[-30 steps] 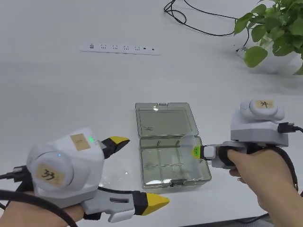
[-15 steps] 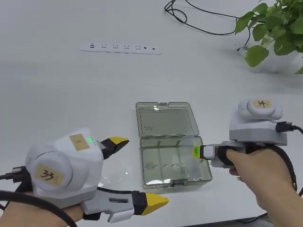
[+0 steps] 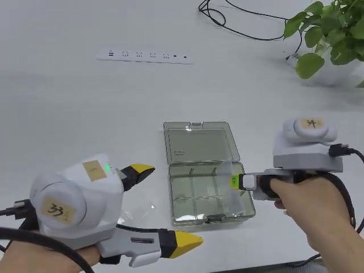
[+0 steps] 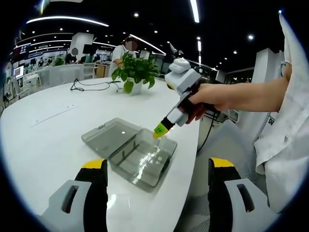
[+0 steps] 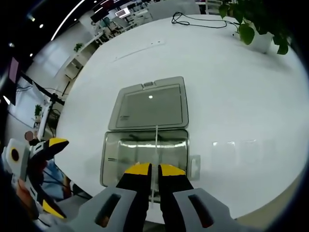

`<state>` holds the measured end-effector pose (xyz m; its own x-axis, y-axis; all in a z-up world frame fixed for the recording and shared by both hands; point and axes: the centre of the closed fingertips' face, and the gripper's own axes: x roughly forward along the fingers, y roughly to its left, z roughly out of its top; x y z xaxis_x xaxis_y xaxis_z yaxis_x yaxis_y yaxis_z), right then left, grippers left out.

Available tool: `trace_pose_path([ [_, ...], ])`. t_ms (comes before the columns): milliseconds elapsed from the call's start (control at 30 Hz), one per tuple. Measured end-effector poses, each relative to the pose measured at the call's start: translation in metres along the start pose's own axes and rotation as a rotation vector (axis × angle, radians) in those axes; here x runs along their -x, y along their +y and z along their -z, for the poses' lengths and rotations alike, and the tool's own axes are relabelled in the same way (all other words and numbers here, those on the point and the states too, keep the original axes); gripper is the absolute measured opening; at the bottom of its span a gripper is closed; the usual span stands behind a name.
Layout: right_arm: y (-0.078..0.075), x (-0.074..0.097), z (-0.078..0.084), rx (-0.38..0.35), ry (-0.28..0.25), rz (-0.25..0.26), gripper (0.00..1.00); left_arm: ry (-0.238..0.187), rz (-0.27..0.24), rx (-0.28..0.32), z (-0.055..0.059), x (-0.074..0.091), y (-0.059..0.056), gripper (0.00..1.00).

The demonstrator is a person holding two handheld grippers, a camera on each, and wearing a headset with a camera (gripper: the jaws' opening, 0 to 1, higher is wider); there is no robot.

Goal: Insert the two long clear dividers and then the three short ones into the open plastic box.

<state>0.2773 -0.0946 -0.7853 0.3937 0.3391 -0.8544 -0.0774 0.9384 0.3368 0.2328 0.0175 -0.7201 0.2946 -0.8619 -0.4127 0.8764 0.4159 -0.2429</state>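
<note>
The open clear plastic box point(image 3: 202, 149) lies on the white table with its lid point(image 3: 199, 142) flat behind the base point(image 3: 187, 199); clear partition lines show inside the base. My right gripper point(image 3: 234, 182) is shut on a clear divider point(image 3: 228, 187) above the right part of the base. In the right gripper view the gripper point(image 5: 154, 169) pinches that divider point(image 5: 156, 140), seen edge-on over the base point(image 5: 125, 154). My left gripper point(image 3: 165, 206) hangs open with nothing in it, left of the box. From the left gripper view point(image 4: 158, 163), the right gripper point(image 4: 160, 129) dips its tip to the box point(image 4: 120, 145).
A white power strip point(image 3: 145, 56) lies farther back, with a black cable point(image 3: 239, 25) and a potted plant point(image 3: 330, 34) at the back right. Faint clear pieces point(image 5: 236, 144) lie on the table right of the box. The table's front edge runs just below the box.
The held divider has tipped a little more over the right side of the base. The left gripper has stayed put.
</note>
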Motion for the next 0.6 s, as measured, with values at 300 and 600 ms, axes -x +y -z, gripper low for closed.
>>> trace_pose_path([
  [300,0.005,-0.007,0.0,0.033,0.015,-0.025,0.07,0.005,0.0,0.0,0.001,0.0,-0.001,0.87],
  [600,0.002,-0.021,0.004,0.094,0.039,-0.045,0.08,0.006,-0.013,0.004,0.001,0.002,0.001,0.88],
])
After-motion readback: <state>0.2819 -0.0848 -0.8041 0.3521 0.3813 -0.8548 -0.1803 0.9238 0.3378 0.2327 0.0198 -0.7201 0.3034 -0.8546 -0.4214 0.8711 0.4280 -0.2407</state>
